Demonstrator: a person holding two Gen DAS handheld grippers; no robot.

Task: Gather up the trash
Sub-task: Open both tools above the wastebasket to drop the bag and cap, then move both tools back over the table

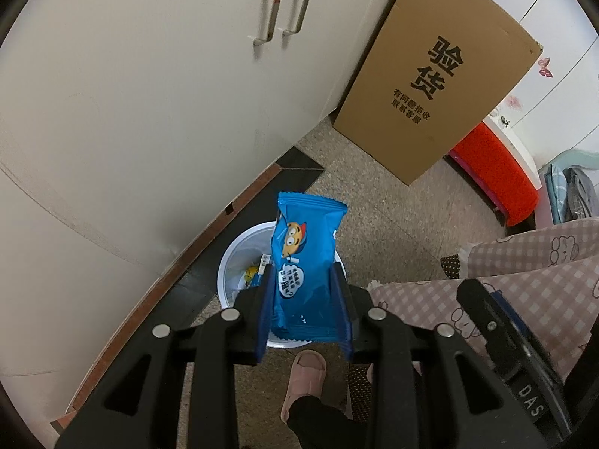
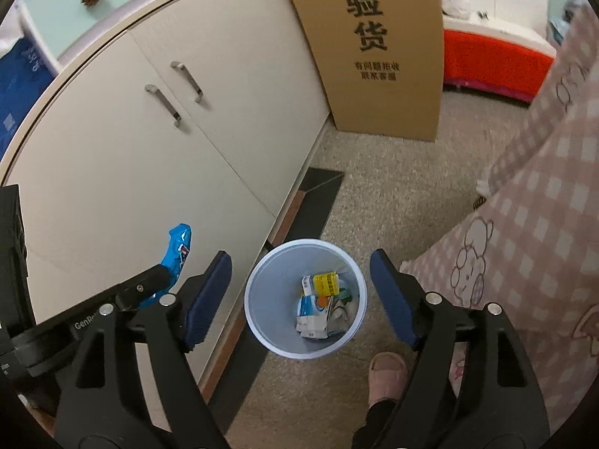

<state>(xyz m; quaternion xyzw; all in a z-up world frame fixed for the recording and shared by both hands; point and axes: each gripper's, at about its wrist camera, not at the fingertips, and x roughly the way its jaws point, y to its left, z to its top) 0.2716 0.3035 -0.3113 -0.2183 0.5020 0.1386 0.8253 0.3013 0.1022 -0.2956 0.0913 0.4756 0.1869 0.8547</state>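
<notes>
A: How far along is the trash collecting?

B: Partly done, by my reading. The left hand-held gripper (image 1: 305, 299) is clamped on a blue wrapper (image 1: 305, 258), its 2 pads pressing the wrapper's lower half from either side. It hangs right over the bin (image 1: 239, 250), not yet let go.

A: And the right one?

B: The right hand-held gripper (image 2: 299, 292) is spread wide and holds nothing. In its view the bin (image 2: 262, 280) sits between its 2 pads, well below them on the floor.

A: Anything in the bin already?

B: Yes, several pieces lie at the bottom: a yellow packet (image 2: 325, 283) and some white and blue cartons (image 2: 310, 312). So earlier pieces seem to be in; this wrapper is the 1 in hand. No other loose trash shows on the floor in either view.

A: Which way does the wrapper point?

B: Its long axis runs along the pads, away from the camera. The crimped end by the camera sits between the pads, and the other crimped end sticks out past the tips. From the right wrist it shows as a thin blue strip (image 2: 179, 250) jutting from the left gripper, edge-on, beside the cabinet (image 2: 149, 187).

A: And farther off?

B: A cardboard box (image 2: 374, 56) stands against the cabinet, with a red stool (image 2: 494, 63) behind it.
</notes>
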